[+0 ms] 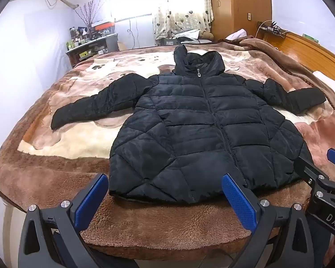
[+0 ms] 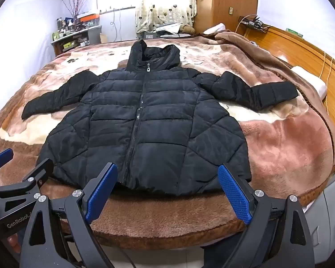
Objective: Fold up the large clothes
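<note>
Jacket first: black quilted hooded puffer jacket [image 1: 203, 120] lies flat, front up and zipped, on the brown-and-cream plush blanket [image 1: 62, 131] covering the bed, sleeves spread to both sides, hood toward the far window. I have my left tongs [image 1: 165, 197] gaping wide near its hem, gripping nothing. My right tongs [image 2: 167, 188] stand equally wide, empty, beside them.

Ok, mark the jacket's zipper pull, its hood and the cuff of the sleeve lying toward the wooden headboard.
zipper pull [image 2: 148, 69]: right wrist view, on the metal tab at the collar.
hood [image 1: 203, 61]: left wrist view, on the hood's black fabric above the collar.
sleeve cuff [image 2: 285, 90]: right wrist view, on the end of the sleeve nearest the headboard.
</note>
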Demonstrator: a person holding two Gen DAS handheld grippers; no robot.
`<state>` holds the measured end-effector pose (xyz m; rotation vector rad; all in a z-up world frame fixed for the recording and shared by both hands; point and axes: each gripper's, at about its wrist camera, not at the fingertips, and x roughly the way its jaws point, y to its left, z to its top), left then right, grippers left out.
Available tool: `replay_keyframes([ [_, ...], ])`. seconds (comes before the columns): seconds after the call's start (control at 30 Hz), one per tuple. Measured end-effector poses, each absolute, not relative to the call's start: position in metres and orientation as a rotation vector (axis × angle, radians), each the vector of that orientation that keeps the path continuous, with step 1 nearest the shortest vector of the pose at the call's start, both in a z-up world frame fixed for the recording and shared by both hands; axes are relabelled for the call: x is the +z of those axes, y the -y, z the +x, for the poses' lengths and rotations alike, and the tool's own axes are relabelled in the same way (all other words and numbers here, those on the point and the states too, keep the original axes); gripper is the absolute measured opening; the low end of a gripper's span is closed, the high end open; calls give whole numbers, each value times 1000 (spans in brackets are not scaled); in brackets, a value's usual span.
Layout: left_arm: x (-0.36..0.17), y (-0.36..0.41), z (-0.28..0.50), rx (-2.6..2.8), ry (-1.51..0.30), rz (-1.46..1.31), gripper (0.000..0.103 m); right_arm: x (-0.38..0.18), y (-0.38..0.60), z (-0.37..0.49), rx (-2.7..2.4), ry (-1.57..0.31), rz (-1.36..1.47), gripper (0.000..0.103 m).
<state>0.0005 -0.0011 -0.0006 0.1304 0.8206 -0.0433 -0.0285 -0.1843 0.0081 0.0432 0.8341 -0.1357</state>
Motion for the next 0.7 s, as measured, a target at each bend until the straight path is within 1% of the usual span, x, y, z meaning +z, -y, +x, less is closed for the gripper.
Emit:
replay_keyframes([
  [0.2,-5,6,-2,-18,-841,137,103,2,184,-26,-127,-844,51,91],
  [0.43,1,6,-4,-41,-804,149,103,0,186,-27,-118,-844,60,91],
  [0.7,-1,-1,0,-88,-843,71,103,-2,187,-26,-116,-835,61,92],
])
